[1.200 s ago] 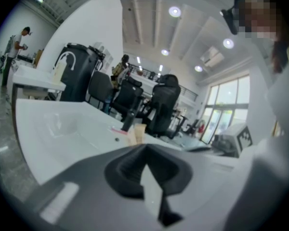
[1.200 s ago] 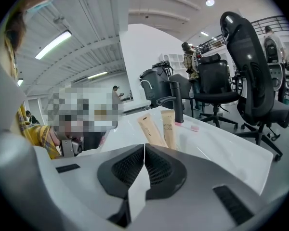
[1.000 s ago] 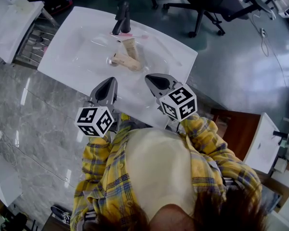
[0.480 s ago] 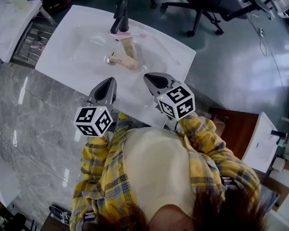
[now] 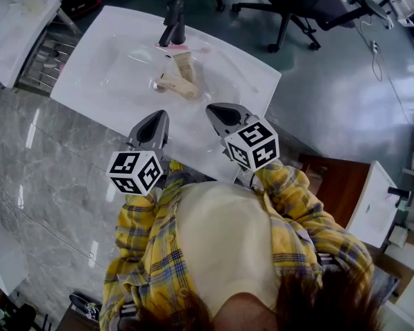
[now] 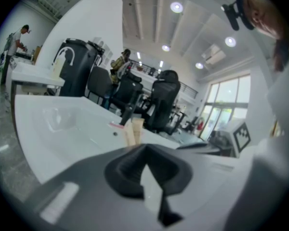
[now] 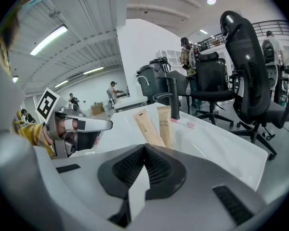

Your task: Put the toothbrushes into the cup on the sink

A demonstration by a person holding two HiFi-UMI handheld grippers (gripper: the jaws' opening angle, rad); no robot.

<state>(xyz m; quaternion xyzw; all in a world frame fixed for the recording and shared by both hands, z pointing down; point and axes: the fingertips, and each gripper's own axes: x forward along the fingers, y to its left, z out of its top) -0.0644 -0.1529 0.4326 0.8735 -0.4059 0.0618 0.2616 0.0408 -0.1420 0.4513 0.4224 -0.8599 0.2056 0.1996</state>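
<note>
A white sink (image 5: 110, 81) fills the top of the head view. In its basin lie two beige packets (image 5: 180, 86), one angled toward the black faucet (image 5: 174, 26). A pink toothbrush (image 5: 186, 48) lies at the faucet's foot. My left gripper (image 5: 154, 118) and right gripper (image 5: 216, 110) hover side by side over the sink's near rim, both shut and empty. In the right gripper view the packets (image 7: 154, 126) lie ahead of the shut jaws, with the pink toothbrush (image 7: 188, 124) behind them. The left gripper view shows the packets (image 6: 133, 131) past its shut jaws. I cannot make out a cup.
Black office chairs (image 5: 290, 5) stand beyond the sink. A white table (image 5: 17, 36) sits at the far left over grey marble floor (image 5: 48, 178). Another white fixture (image 5: 376, 205) is at the right. People stand far off in both gripper views.
The sink has slid slightly left in the head view as the head moved. Both grippers stay shut in the same spot by the near rim.
</note>
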